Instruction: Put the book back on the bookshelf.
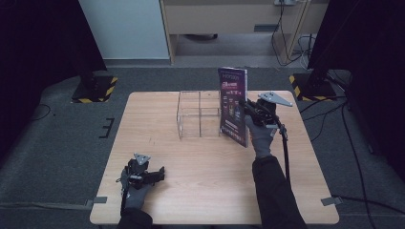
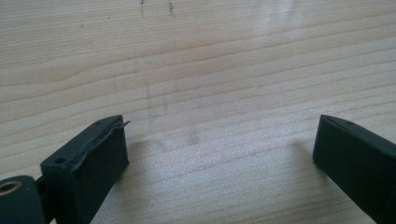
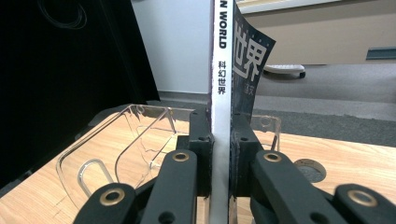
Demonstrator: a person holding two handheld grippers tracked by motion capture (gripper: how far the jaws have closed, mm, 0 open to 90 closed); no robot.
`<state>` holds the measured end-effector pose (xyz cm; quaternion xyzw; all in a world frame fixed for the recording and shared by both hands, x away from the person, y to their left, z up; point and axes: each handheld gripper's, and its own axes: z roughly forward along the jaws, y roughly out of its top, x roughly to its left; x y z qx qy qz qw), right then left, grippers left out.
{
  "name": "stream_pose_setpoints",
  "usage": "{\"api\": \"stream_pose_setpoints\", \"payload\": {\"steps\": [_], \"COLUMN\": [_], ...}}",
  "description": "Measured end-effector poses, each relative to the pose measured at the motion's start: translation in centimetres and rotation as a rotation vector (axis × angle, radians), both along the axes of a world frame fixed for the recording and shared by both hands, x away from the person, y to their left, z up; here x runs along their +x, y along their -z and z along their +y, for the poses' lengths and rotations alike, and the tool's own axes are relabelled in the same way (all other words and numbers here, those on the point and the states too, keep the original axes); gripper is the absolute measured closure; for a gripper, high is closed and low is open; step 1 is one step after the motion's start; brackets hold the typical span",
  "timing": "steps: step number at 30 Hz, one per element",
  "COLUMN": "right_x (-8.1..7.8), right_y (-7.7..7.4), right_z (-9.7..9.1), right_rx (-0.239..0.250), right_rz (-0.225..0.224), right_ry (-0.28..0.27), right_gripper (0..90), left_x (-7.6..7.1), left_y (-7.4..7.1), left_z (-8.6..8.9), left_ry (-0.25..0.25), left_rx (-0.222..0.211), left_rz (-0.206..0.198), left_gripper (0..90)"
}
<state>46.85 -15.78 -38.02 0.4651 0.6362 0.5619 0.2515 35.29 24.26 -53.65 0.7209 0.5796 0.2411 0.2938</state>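
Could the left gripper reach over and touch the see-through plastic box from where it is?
Probably yes. The left gripper rests open on the wooden table, and only bare tabletop lies between it and the clear plastic box. It is a fair stretch away, though.

On the white spine of the magazine (image 3: 219, 93) I read "WORLD" in black capitals, with one more letter, an N, cut off above it at the picture's top edge. Below that, running down the same spine, I read the four Chinese characters 科幻世界. On its dark cover, right of the spine, I make out large pale characters 世界. From the high view its purple cover (image 1: 233, 105) carries print too small for me to read.
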Motion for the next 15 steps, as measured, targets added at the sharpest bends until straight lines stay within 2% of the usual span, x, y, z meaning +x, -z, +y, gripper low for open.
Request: {"api": "stream_pose_setpoints", "payload": {"steps": [5,15], "right_x": [-0.3,-1.4], "right_y": [0.2,0.2], "right_z": [-0.1,-0.5], "right_rx": [-0.001,-0.047], "right_rz": [-0.003,0.023], "right_ry": [0.003,-0.017], "right_gripper": [82.8,82.4], "left_x": [0.0,0.0], "left_y": [0.0,0.0], "left_z": [0.0,0.0], "left_ry": [0.000,-0.001], "left_rx": [0.000,0.001], "left_rz": [0.000,0.001], "left_gripper": [2.2,2.2]}}
